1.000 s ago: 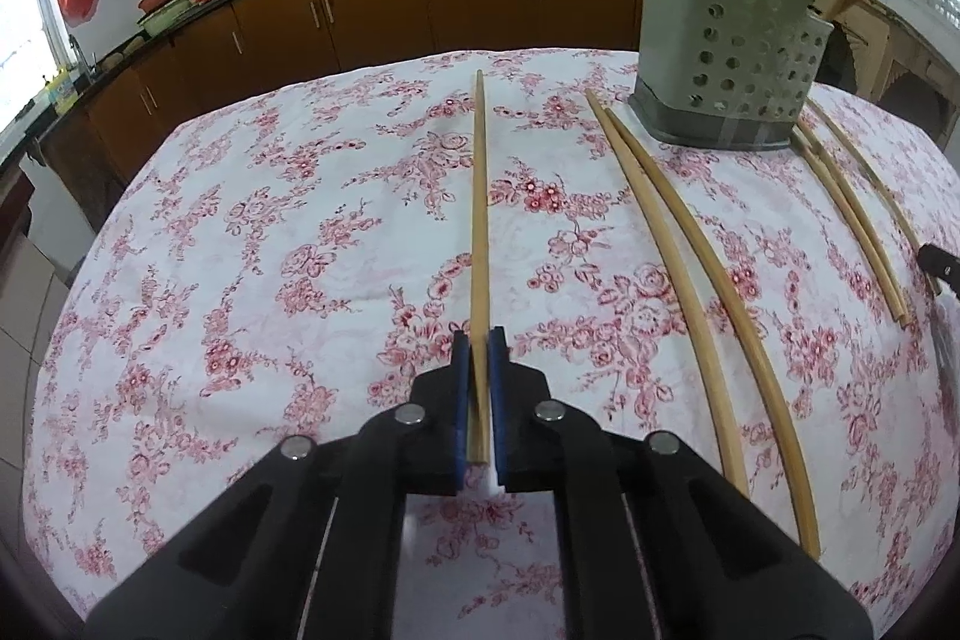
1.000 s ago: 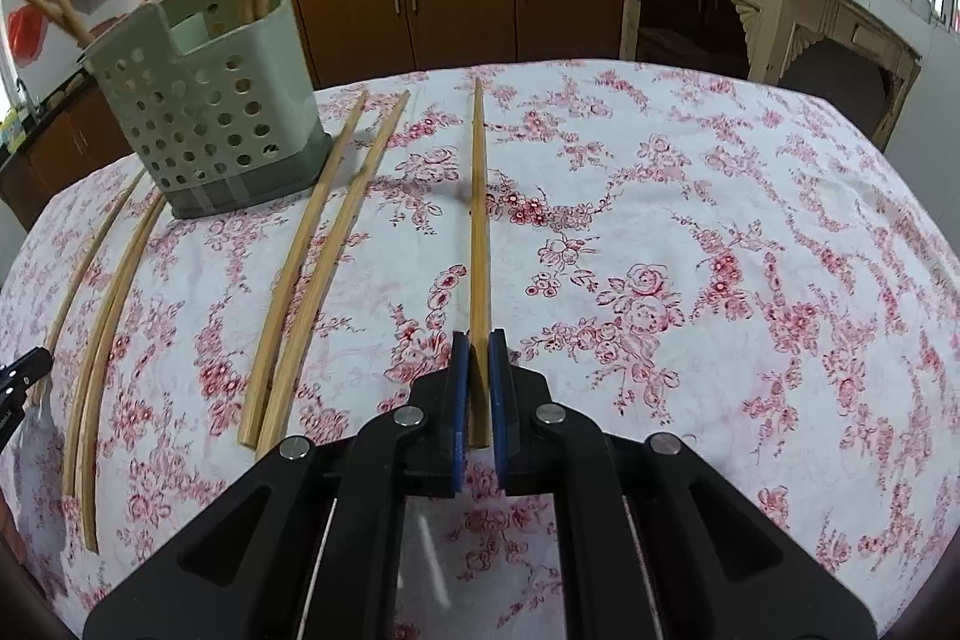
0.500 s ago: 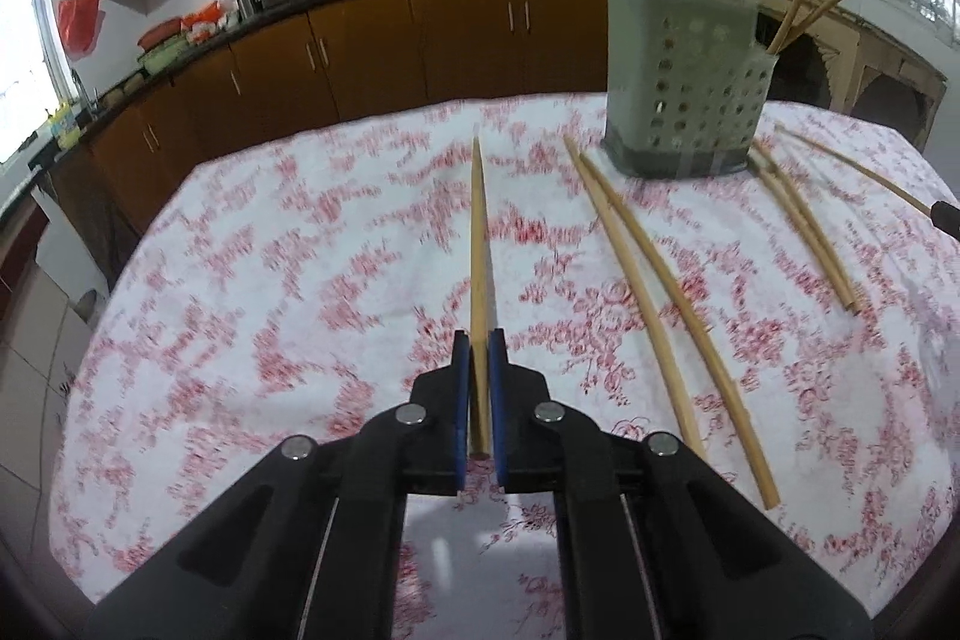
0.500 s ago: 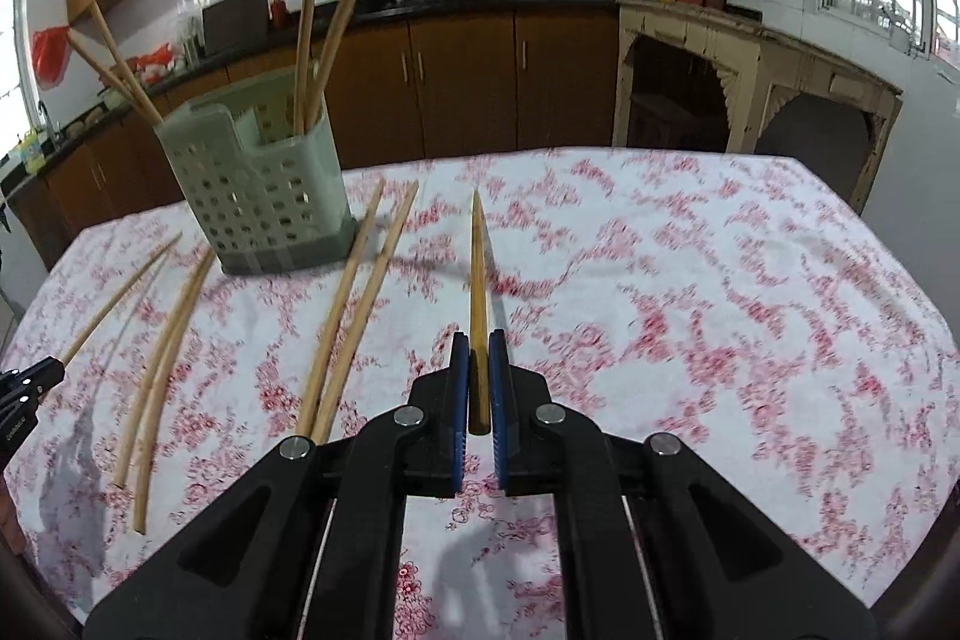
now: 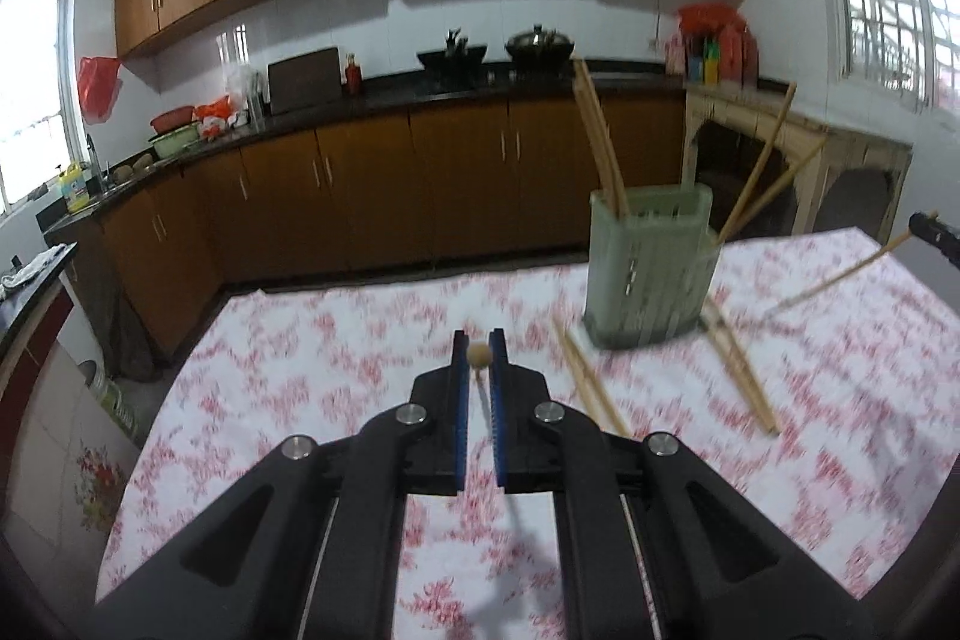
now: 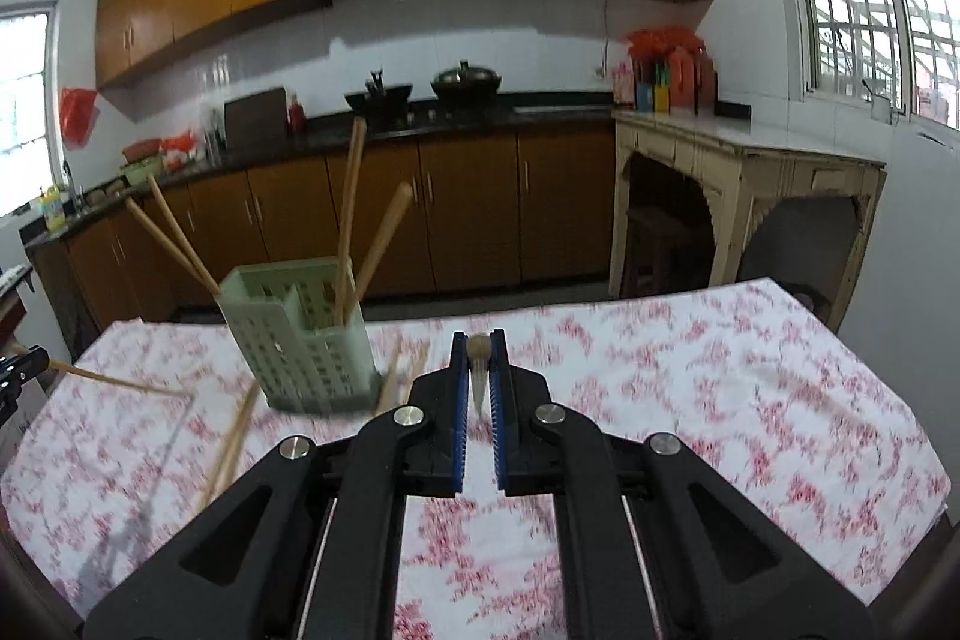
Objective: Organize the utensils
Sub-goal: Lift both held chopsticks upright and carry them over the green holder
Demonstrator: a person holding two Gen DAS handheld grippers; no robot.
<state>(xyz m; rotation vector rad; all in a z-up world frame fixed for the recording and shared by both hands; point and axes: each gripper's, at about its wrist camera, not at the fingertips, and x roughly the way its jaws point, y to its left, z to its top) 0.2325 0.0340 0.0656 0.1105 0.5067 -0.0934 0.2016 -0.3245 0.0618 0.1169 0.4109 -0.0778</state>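
Left wrist view shows the left gripper (image 5: 479, 361) clenched on one long pale wooden chopstick (image 5: 479, 354), seen end-on above the floral-clothed table (image 5: 336, 370); the right gripper (image 6: 478, 358) grasps a second wooden chopstick (image 6: 478, 347) likewise. To finish well, each stick should be tipped upright over the perforated pale-green plastic utensil holder (image 6: 300, 340) near the table's far edge, then released inside. It holds several sticks (image 6: 348, 220); others lie beside it (image 5: 585, 376).

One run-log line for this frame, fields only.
left gripper: shut on wooden chopstick | right gripper: shut on second wooden chopstick | pale green perforated plastic holder: four chopsticks inside | floral tablecloth: loose chopsticks remain
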